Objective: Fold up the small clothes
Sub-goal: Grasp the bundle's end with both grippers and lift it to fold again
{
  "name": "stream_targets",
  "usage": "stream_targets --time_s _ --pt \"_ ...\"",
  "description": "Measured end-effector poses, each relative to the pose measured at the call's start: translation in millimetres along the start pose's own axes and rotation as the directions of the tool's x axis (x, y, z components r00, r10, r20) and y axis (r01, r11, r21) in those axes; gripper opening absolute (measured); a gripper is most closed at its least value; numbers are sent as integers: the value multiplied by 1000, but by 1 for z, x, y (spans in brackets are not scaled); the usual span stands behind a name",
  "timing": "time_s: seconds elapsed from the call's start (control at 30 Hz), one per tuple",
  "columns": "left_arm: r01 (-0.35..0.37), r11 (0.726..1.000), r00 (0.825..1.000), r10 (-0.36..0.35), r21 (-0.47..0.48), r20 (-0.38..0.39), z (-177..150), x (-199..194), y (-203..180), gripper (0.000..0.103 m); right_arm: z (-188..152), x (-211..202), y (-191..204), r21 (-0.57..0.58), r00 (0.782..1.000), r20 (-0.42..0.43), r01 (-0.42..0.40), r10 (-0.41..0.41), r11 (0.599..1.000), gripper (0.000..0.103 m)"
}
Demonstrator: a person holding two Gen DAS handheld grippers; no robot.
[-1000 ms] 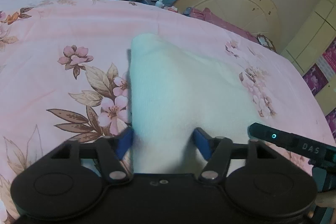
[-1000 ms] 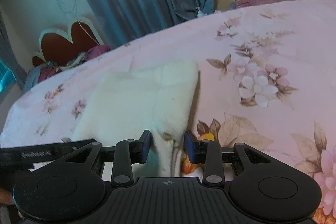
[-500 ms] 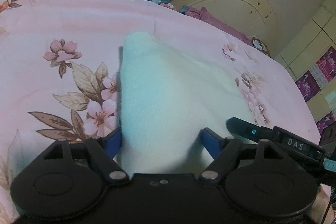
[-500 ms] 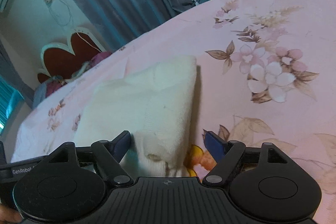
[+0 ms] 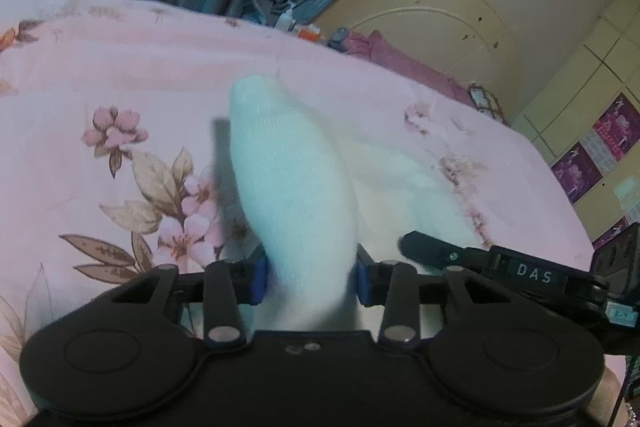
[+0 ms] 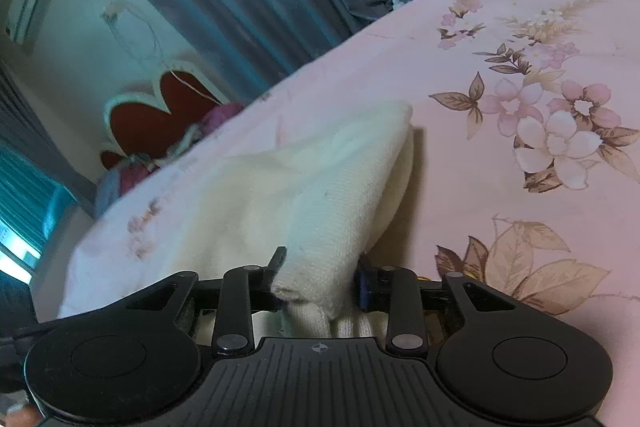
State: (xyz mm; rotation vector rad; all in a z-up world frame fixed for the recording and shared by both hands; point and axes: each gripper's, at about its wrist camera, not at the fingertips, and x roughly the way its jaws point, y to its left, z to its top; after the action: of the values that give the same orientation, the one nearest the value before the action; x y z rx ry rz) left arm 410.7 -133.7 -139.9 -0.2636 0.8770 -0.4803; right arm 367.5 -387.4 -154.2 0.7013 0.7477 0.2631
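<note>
Two sets of jaws are mine, and both are closing on the same white knitted garment that lies on the pink flowered bedspread. My left gripper has a raised fold of the cloth bunched between its blue pads, which press it from both sides; the fold stands up off the bed and runs away from me. My right gripper pinches the garment's near corner, the knit squeezed between its pads and lifted, while the rest of the cloth spreads flat to the left across the bedspread. From the left wrist view, my right gripper's black body sits just beside the garment's right edge.
</note>
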Motion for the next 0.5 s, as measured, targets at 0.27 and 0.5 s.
stream_targets --time_s 0.27,0.5 --pt "-24 999 999 25 42 -20 -3 9 -4 39 -7 11 -11 -15 999 -9 47 -47 999 57" --pt "-47 998 999 47 38 -6 -5 6 -5 38 -2 13 -15 76 998 -43 -42 46 996 34"
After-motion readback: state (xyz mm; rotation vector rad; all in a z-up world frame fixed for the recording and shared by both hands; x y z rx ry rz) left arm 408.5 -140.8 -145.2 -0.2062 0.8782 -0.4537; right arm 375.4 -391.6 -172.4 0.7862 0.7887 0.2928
